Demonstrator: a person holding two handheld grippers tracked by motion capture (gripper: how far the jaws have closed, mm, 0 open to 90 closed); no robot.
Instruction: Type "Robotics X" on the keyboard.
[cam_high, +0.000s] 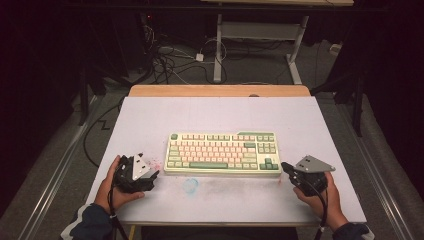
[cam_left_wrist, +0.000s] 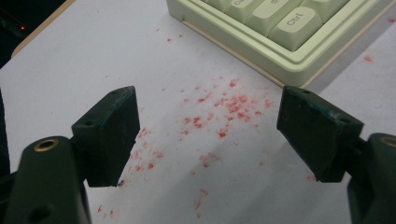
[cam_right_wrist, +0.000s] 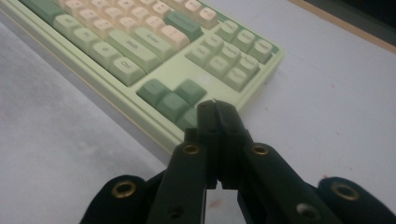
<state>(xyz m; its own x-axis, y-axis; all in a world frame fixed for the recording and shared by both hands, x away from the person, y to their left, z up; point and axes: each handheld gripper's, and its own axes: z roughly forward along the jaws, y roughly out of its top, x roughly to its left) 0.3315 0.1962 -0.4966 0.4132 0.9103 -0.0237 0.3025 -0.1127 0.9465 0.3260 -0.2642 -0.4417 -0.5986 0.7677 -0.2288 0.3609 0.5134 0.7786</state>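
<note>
Pale-green keyboard (cam_high: 223, 153) is seen mid-surface (cam_high: 300, 120), judged rigid, moderately heavy, best gripped at end edges. Left gripper (cam_left_wrist: 208, 135) is held wide near its left end; right gripper (cam_right_wrist: 218, 116) closed, empty, beside its right end.

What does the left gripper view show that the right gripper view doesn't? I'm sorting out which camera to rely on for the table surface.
Left gripper view alone: the left gripper with its jaws wide apart, a scatter of red specks on the white table between them, and the keyboard's Ctrl key at its near corner.

Right gripper view alone: the right gripper with jaws closed together and empty, pointing at the dark green arrow keys and the block of keys beyond them.

Both: the pale green keyboard lying on the white table.
</note>
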